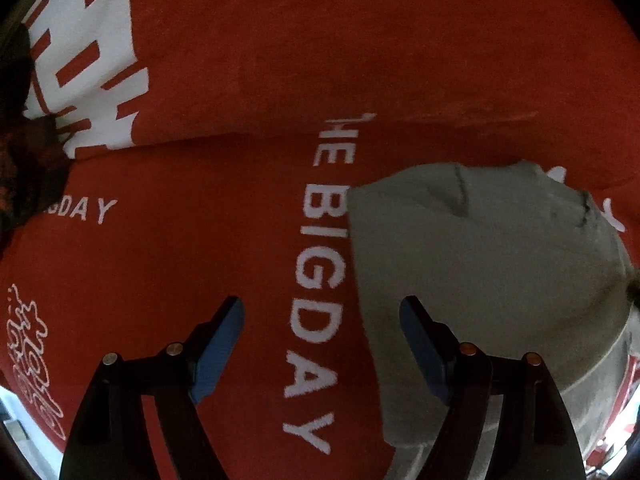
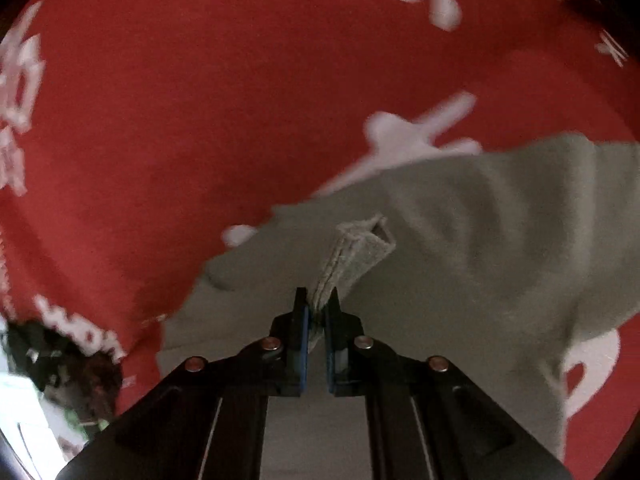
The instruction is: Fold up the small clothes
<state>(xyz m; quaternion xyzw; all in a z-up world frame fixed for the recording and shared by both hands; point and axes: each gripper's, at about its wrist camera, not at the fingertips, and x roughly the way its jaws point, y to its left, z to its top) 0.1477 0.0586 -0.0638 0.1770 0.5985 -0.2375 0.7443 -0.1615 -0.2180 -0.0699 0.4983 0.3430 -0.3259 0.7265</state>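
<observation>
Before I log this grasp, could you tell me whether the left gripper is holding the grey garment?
No, the left gripper stands open over the red cloth, gripping nothing, with the grey garment beside it.

- Red cloth (image 1: 224, 240) covers the whole surface, creased in a ridge across the left wrist view.
- White lettering (image 1: 316, 280) on it reads "THE BIG DAY"; the words repeat at the left edge.
- Large white characters (image 1: 84, 60) sit at upper left.
- A dark patterned thing (image 2: 68, 364) lies at the cloth's lower-left edge, too blurred to identify.
</observation>
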